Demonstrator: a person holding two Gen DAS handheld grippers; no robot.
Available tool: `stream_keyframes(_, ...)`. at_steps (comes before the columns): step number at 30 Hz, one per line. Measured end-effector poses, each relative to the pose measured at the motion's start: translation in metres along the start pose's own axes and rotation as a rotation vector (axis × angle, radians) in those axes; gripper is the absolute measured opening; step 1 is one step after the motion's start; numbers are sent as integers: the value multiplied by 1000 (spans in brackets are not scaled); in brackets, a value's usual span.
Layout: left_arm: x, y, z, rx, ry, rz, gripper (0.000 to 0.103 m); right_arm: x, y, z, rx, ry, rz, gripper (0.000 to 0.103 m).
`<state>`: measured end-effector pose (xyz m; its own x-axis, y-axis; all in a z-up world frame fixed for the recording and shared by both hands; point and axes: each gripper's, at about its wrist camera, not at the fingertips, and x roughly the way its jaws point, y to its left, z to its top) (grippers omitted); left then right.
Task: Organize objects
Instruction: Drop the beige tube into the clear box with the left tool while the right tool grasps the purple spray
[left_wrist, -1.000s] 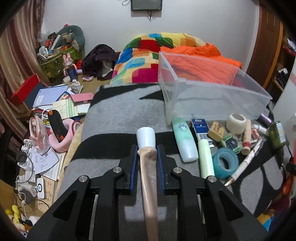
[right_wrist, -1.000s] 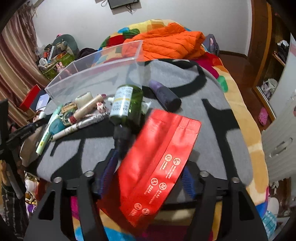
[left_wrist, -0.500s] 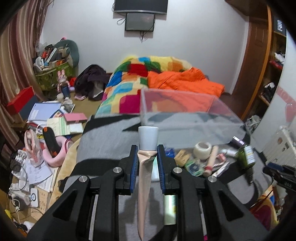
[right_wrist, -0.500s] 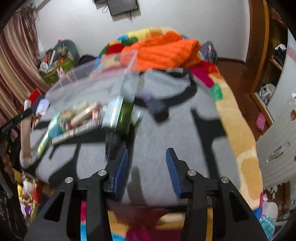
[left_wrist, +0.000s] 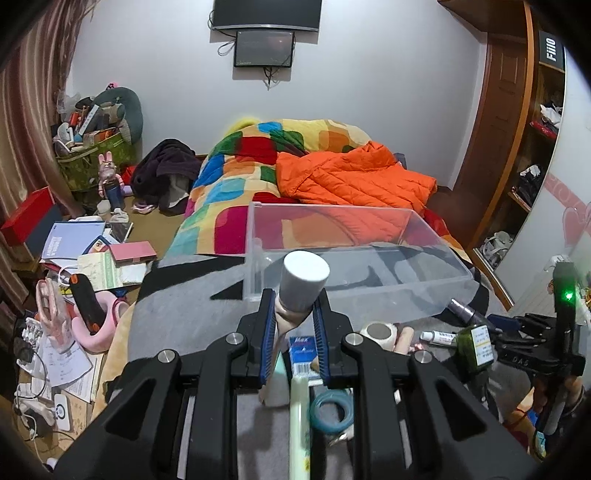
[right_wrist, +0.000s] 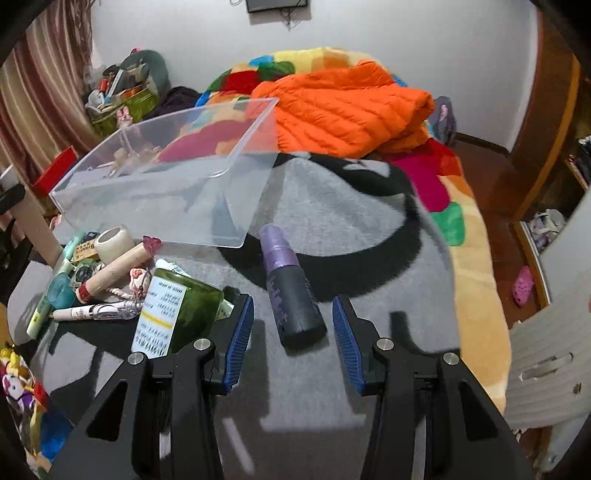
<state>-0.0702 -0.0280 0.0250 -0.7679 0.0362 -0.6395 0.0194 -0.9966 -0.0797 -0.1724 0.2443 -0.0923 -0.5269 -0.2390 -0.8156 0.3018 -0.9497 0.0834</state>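
Observation:
My left gripper (left_wrist: 293, 314) is shut on a beige tube with a white cap (left_wrist: 303, 280), held above the grey blanket in front of the clear plastic bin (left_wrist: 406, 291). The tube also shows at the left edge of the right wrist view (right_wrist: 35, 225). My right gripper (right_wrist: 291, 332) is open and empty, its jaws on either side of a purple and black spray bottle (right_wrist: 291, 291) lying on the blanket. A green bottle with a white label (right_wrist: 177, 314) lies just left of it. The bin (right_wrist: 155, 188) looks empty.
Small items lie in front of the bin: a tape roll (right_wrist: 114, 240), a beige tube (right_wrist: 114, 271), a pen (right_wrist: 92, 312), a teal tape ring (left_wrist: 330, 411), a blue box (left_wrist: 303, 350). An orange jacket (right_wrist: 343, 107) lies behind. The bed edge (right_wrist: 476, 295) drops at right.
My left gripper has lifted the tube and moved toward the bin. My right gripper let go of the red pouch, which has left view, and moved to straddle the purple bottle.

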Motion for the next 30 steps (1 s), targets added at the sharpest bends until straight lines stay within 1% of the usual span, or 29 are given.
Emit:
stream_keyframes(1, 4, -2, 2, 1, 4, -5, 19, 3, 0, 0, -3, 0, 3, 31)
stream_keyframes(2, 6, -2, 4, 2, 6, -8, 19, 5, 0, 0, -6, 4, 9, 26)
stream_keyframes(3, 8, -3, 6, 3, 6, -10, 19, 7, 0, 0, -10, 11, 21, 23)
stream_keyframes(8, 11, -8, 16, 15, -7, -22, 19, 1, -5, -4, 15, -14, 24, 23)
stream_keyframes(12, 4, -9, 27, 9, -32, -49, 19, -17, -10, 3, 34, -60, 31, 23)
stream_keyframes(16, -2, -11, 42, 12, -63, -50, 19, -41, -8, 23, 33, -144, 48, 23)
stream_keyframes(22, -7, -20, 65, 30, -107, -60, 19, -56, 11, 54, -6, -219, 81, 23)
stream_keyframes(26, -4, -27, 80, 46, -131, -46, 19, -50, 31, 77, -34, -230, 115, 23)
stream_keyframes(30, 7, -29, 93, 61, -140, -14, 19, -32, 45, 95, -56, -200, 160, 23)
